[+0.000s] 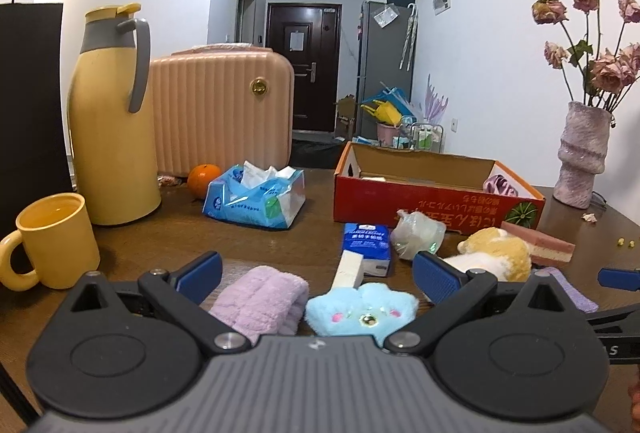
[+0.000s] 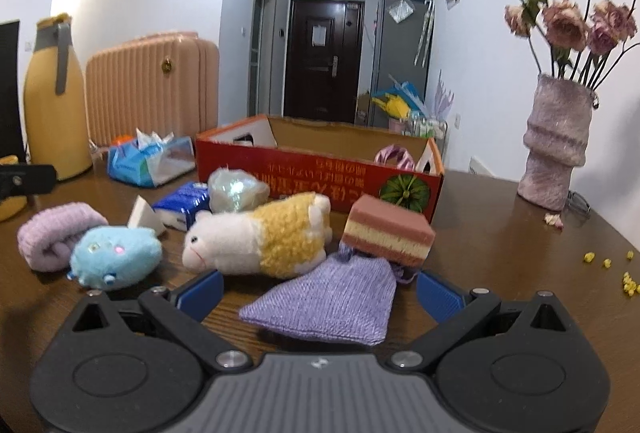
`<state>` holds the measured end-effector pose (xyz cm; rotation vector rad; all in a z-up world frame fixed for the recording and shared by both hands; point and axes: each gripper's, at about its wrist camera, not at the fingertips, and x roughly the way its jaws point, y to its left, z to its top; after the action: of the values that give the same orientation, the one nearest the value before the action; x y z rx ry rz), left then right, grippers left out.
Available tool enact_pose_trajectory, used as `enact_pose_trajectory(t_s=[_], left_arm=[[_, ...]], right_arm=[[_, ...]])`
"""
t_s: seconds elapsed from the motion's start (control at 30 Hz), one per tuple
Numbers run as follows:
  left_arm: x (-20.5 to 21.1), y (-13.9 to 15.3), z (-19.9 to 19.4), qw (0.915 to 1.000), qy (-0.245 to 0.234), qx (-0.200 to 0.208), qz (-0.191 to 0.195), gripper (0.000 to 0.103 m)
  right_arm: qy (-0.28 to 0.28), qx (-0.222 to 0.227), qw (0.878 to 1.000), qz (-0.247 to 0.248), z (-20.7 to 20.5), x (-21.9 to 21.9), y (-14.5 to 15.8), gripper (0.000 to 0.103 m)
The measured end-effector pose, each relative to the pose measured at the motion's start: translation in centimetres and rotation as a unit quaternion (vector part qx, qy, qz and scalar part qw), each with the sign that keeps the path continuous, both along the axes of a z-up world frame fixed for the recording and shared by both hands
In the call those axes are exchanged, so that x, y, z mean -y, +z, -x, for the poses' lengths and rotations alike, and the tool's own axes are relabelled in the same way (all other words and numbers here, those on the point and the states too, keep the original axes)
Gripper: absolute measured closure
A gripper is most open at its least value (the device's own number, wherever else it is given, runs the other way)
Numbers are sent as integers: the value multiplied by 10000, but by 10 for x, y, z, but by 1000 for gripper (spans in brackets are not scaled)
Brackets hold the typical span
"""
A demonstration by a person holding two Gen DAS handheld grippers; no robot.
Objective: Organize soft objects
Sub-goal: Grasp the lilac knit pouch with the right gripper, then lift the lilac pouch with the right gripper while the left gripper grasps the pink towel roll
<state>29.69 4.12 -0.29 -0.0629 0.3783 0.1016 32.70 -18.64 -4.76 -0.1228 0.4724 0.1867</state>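
Though hidden from the right — yellow mug (image 1: 56, 239), left view only.

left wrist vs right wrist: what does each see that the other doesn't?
Only the left wrist view: the yellow mug and nearly the whole orange beside the tissue pack; the right view catches only slivers of these.

Only the right wrist view: the whole purple knit pouch, lying between the open right tool, and the yellow crumbs on the table.

Both: red cardboard box, blue plush, lavender rolled towel, white-and-yellow plush, layered sponge, thermos, vase. The left tool is open too.
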Motion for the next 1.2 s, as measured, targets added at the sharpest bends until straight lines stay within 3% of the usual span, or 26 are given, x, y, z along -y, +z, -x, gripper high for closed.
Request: enact_pose_trajectory(t_s=[0.23,0.33,0.43,0.5,0.53,0.6,0.77,1.2], left_arm=[[-4,-4,-6,9998,56,-165,24,0],[-4,-5,-7,9998,77,-197,15,0],[-4,-7,-9,9997,103,-235,11,0],[-4,-8,-11,9996,116,-274,1,0],[-4,-9,-11,9995,118,-293,-4,0],[-3,-10,-13,9994,123,-332,-8,0],[-6,-11,-15,9992,149,-373,49,0],[-20,-9,-15,9986,339,-355,201,0]], right_arm=[[-149,-424,9990,26,-30,-4,-14,0],[-210,-562,9982,-20,-39,-3,-19,6],[-201,-871,9955,-306,-47,6,-23,16],[-182,-1023,9933,-499,-50,11,-26,34],[-174,-1063,9925,-575,-51,13,-27,36],[-162,-1016,9926,-650,-48,16,-26,56],[-185,-884,9926,-809,-42,23,-23,75],[-127,175,9961,-857,-2,30,5,81]])
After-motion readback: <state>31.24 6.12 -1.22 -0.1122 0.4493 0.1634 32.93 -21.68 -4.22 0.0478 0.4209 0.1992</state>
